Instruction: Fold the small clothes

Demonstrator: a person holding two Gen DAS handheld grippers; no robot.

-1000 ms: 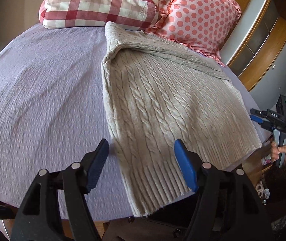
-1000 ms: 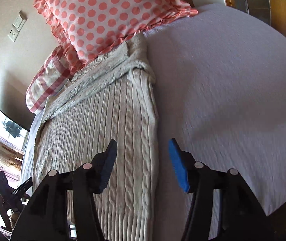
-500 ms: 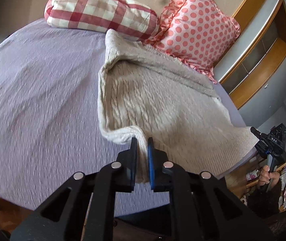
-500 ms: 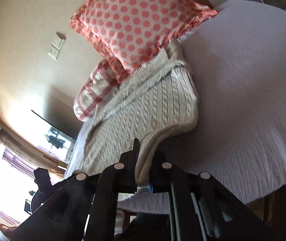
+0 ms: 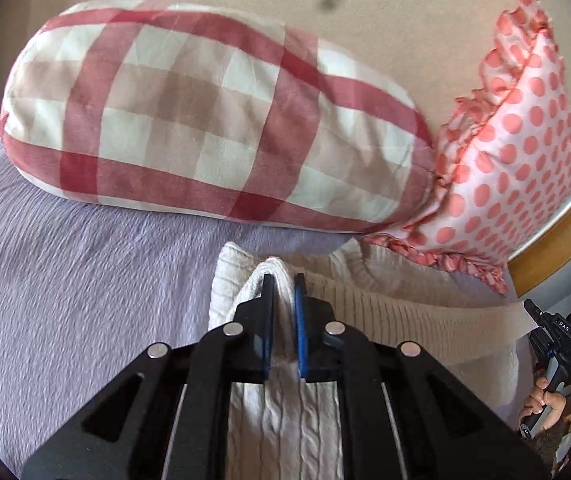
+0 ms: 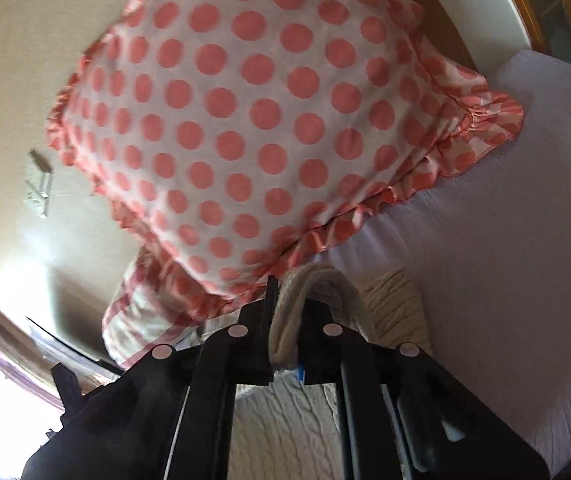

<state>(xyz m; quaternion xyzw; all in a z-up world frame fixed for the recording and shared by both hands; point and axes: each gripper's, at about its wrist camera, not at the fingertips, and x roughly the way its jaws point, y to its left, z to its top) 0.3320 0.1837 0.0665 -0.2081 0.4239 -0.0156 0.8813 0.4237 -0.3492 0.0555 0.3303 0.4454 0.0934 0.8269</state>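
A cream cable-knit sweater (image 5: 385, 312) lies on the lilac bedspread (image 5: 65, 280). My left gripper (image 5: 283, 280) is shut on the sweater's ribbed hem and holds it over the sweater's far end, close to the pillows. My right gripper (image 6: 289, 292) is shut on the other corner of the hem (image 6: 285, 320), which bunches between its jaws just under the polka-dot pillow. The folded sweater (image 6: 285, 432) shows below the right gripper. The right gripper also shows at the right edge of the left wrist view (image 5: 557, 336).
A red-and-white checked pillow (image 5: 213, 120) and a pink polka-dot ruffled pillow (image 6: 253, 120) lean on the beige wall at the bed's head. A wooden-framed cabinet (image 5: 565, 240) stands on the right. Bare bedspread (image 6: 505, 260) lies right of the sweater.
Both grippers closed on the sweater's bottom hem and carried it up the bed toward the pillows, folding the sweater over itself.
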